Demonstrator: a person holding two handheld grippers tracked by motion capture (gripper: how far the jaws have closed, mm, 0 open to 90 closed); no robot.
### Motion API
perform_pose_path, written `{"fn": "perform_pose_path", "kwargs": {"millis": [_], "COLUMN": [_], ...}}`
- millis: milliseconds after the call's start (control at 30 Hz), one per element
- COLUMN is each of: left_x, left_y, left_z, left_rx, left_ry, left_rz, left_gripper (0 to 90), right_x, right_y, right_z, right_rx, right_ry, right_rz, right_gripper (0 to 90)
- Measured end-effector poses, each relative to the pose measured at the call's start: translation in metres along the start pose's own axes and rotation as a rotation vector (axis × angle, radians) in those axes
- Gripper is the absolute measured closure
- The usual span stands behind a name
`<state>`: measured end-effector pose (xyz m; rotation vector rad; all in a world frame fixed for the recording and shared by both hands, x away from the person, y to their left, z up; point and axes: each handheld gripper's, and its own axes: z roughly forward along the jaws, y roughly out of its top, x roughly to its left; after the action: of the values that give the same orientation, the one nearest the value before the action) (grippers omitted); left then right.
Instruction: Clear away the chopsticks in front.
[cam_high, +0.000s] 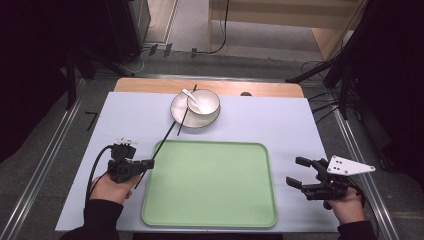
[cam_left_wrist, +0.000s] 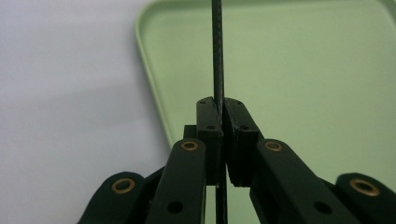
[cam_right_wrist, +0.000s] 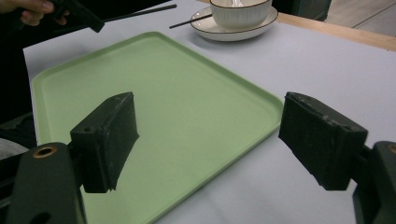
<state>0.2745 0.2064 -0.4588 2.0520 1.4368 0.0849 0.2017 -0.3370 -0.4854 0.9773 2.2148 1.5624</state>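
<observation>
Fingers of the left gripper (cam_left_wrist: 219, 116) are clenched on a chopstick (cam_high: 159, 148), pinching it near one end at the surface's left side, just beside the tray's (cam_high: 210, 220) left edge. Fingers of the right gripper (cam_right_wrist: 210, 140) stand wide apart and hold nothing, hovering near the tray's right edge.

As a judgement, the work is at an early stage: one chopstick is picked up and not yet set down, and the tray is bare. A second chopstick (cam_high: 186, 112) lies across the plate (cam_high: 176, 111) under the bowl (cam_high: 206, 105) near the far edge, with a white spoon (cam_high: 191, 96) in the bowl; these appear untouched.

The held chopstick is thin, straight and black, with a fine woven texture in the left gripper view. It slants from the fingers toward the plate, its far tip near the plate's rim.
</observation>
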Motion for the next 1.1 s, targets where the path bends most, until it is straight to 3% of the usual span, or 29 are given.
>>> {"fn": "perform_pose_path", "kwargs": {"millis": [100,300,367,433,567,700,733,833,967,1067,1100], "left_x": [-0.011,-0.023,-0.021,-0.018,-0.018,-0.022,-0.024,-0.028,-0.028,-0.024,-0.022], "left_y": [-0.015,-0.024,-0.025,-0.027,-0.028,-0.027,-0.028,-0.029,-0.028,-0.026,-0.024], "left_z": [-0.003,0.006,0.012,0.02,0.028,0.037,0.041,0.042,0.042,0.042,0.041], "left_rx": [0.019,0.047,0.077,0.107,0.129,0.161,0.18,0.176,0.171,0.164,0.157], "left_ry": [-0.023,-0.045,-0.06,-0.049,-0.063,-0.058,-0.043,-0.053,-0.063,-0.089,-0.109], "left_rz": [0.009,0.023,0.011,0.006,-0.01,0.01,0.02,0.051,0.052,0.045,0.06], "left_gripper": [85.7,85.6,85.6,85.6,85.5,85.2,83.3,79.3,75.9,64.9,61.6], "right_x": [0.0,0.0,0.0,0.0,-0.001,0.0,0.0,0.0,0.0,0.001,0.001], "right_y": [0.0,0.0,0.0,0.0,-0.001,0.0,0.0,0.0,-0.001,-0.001,-0.001], "right_z": [0.0,0.0,0.0,-0.001,-0.002,-0.001,-0.001,-0.002,-0.002,-0.001,-0.001], "right_rx": [-0.001,-0.001,0.001,0.002,-0.006,0.001,0.002,0.0,0.001,0.002,0.003], "right_ry": [0.0,0.002,0.001,-0.001,-0.008,0.0,0.0,-0.002,-0.002,0.0,0.0], "right_rz": [-0.002,-0.005,-0.006,-0.003,0.003,-0.003,-0.006,0.001,-0.002,-0.005,-0.005], "right_gripper": [20.0,20.0,20.0,20.0,20.1,20.1,20.1,20.0,20.0,20.1,20.1]}}
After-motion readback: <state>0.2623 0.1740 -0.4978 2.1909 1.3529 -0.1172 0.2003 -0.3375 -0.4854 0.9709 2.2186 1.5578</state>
